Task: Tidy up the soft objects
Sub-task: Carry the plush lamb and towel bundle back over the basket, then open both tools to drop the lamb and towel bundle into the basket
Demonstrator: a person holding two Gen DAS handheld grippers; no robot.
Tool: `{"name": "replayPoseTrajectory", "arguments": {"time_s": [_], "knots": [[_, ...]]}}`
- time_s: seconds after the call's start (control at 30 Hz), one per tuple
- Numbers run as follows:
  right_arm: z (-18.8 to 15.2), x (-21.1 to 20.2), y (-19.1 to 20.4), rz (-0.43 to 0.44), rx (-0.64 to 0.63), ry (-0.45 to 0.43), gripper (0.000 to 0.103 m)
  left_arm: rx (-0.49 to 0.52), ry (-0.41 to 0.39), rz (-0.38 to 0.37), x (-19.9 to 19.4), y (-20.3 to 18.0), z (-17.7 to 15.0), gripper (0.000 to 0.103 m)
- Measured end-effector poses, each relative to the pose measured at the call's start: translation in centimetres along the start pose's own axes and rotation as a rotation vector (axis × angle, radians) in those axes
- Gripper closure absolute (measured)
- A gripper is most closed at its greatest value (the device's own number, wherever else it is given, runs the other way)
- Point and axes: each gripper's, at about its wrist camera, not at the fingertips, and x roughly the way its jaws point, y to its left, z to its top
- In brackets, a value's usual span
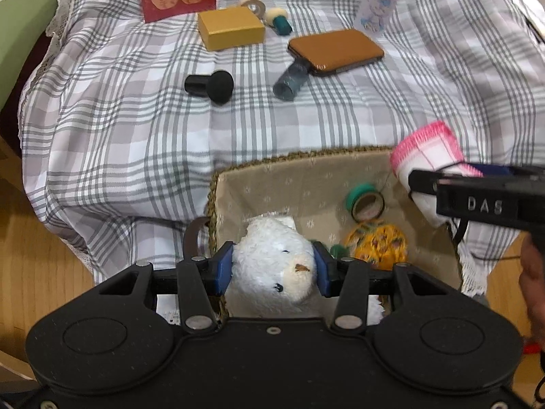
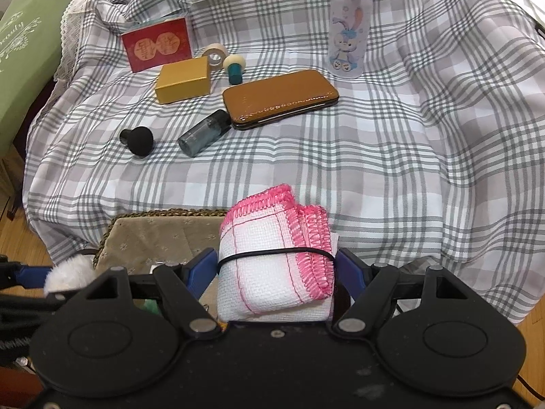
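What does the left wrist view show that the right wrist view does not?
Left wrist only: the basket's inside, with a green tape roll and a yellow floral pouch, plus the white plush's face. Right wrist only: the purple-lidded bottle in full, upright. Both: the basket, the pink-edged cloth, the brown case.

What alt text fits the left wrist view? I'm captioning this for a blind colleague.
The left hand-held gripper clamps a white plush toy over a lined woven basket holding tape rolls and a yellow floral pouch. At right, the right hand-held gripper holds a pink-edged folded cloth above the basket's edge.
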Motion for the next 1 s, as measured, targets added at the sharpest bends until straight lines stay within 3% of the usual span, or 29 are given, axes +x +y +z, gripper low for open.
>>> {"name": "replayPoseTrajectory", "arguments": {"time_s": [0.17,0.3,0.63,1.0], "knots": [[0.0,0.0,0.3,0.014,-0.013,0.0,0.028,0.034,0.021,0.004,0.2,-0.5,-0.5,0.053],[0.0,0.2,0.5,0.021,-0.018,0.004,0.028,0.042,0.003,0.025,0.1,-0.6,-0.4,0.044],[0.0,0.5,0.7,0.031,-0.017,0.018,0.028,0.032,-0.018,0.045,0.3,-0.6,0.0,0.043],[-0.4,0.3,1.6,0.121,-0.035,0.05,0.021,0.017,-0.021,0.057,0.5,-0.4,0.2,0.043]]}}
